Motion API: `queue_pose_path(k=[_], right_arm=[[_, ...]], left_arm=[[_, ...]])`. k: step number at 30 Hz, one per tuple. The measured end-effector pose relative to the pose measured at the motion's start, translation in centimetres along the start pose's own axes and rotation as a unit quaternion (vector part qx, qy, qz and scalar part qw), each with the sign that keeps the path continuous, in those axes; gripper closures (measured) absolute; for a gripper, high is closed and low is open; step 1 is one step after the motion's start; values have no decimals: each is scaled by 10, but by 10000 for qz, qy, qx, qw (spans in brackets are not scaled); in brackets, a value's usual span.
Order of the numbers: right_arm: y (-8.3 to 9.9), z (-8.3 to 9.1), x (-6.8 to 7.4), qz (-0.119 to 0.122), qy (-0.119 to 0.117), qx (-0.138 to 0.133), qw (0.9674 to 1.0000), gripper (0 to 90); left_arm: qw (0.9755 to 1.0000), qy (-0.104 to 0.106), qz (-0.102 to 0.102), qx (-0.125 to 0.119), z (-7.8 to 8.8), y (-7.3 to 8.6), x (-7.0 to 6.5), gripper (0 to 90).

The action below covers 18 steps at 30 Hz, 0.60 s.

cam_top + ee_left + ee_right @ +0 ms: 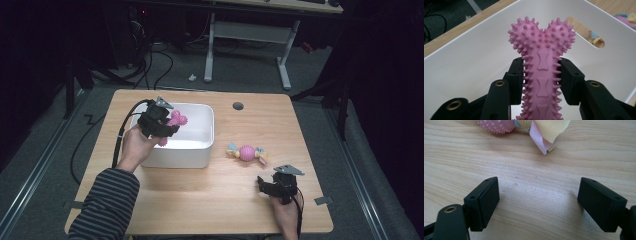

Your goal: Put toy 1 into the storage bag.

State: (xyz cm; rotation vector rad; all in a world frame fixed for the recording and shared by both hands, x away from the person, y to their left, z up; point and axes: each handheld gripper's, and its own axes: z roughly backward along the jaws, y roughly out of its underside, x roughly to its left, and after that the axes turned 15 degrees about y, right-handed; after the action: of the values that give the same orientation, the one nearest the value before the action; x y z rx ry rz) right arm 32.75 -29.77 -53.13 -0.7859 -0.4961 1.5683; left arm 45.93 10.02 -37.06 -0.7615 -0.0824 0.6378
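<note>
The left gripper point(167, 125) clamps the pink spiked bone toy point(541, 67) over the white bin point(202, 150), apparently clear of its floor. The right gripper point(537, 202), its 2 jaws wide apart, holds nothing near the ball toy point(246, 153).

Black hand-held gripper point(172, 131) with grey three-cornered plate, black cable; striped sleeve point(107, 205).

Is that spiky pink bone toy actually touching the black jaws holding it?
Touching. The left gripper view shows the left gripper with both pads pressed against the pink spiky bone toy.
</note>
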Motion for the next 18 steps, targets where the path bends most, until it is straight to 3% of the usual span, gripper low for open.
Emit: queue_pose_path(k=[18], right_arm=[[0, 0, 0, 1, -1, 0, 10000, 176]], left_arm=[[9994, 18, -61, 333, -12, 2, -3, 575]])
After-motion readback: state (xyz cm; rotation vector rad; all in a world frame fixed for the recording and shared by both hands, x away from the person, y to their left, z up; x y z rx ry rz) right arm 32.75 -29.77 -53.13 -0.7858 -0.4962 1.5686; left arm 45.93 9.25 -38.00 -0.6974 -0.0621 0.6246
